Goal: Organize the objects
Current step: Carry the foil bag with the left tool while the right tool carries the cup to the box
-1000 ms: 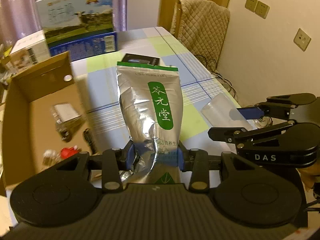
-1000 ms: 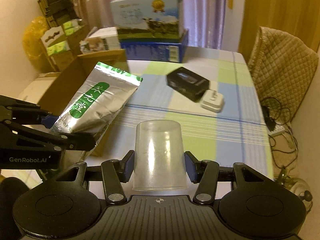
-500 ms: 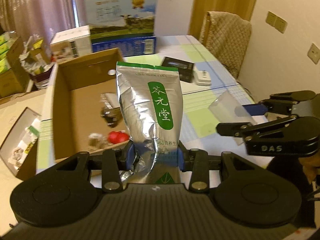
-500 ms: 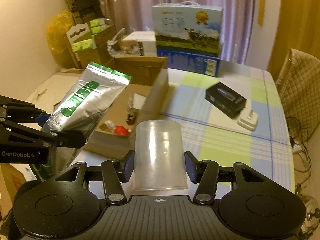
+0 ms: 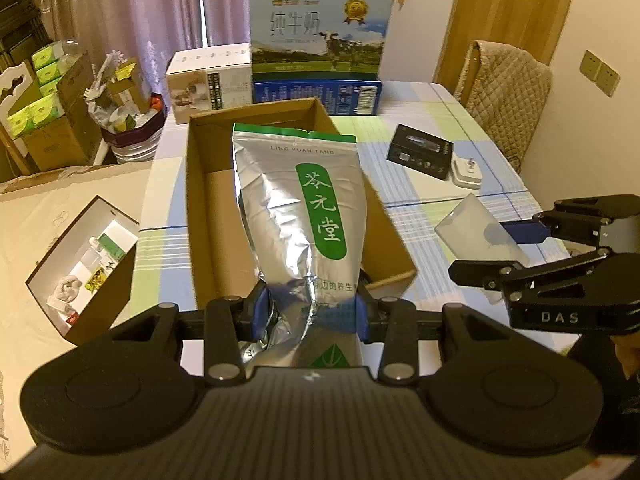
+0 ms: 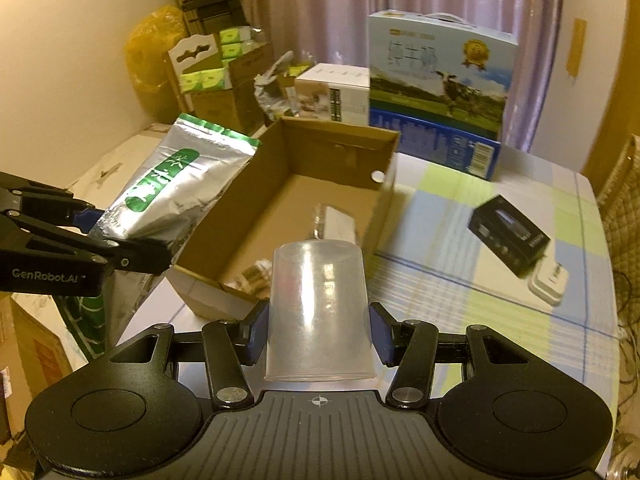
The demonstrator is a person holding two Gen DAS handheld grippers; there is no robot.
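Note:
My left gripper is shut on the lower part of a silver pouch with a green label, held upright in front of an open cardboard box. To its right, my right gripper is shut on a clear plastic cup. In the right wrist view that gripper squeezes the cup upside down, just short of the box's near edge. The left gripper holds the pouch tilted over the box's left wall. Small items lie on the box floor, mostly hidden.
A milk carton case on a blue box and a white box stand behind the cardboard box. A black box and a white charger lie on the checked tablecloth. A padded chair is at the right. An open brown box sits at the left.
Both grippers have moved left and back with pouch and cup still held. The cardboard box has come from the left edge to the centre, directly behind the pouch.

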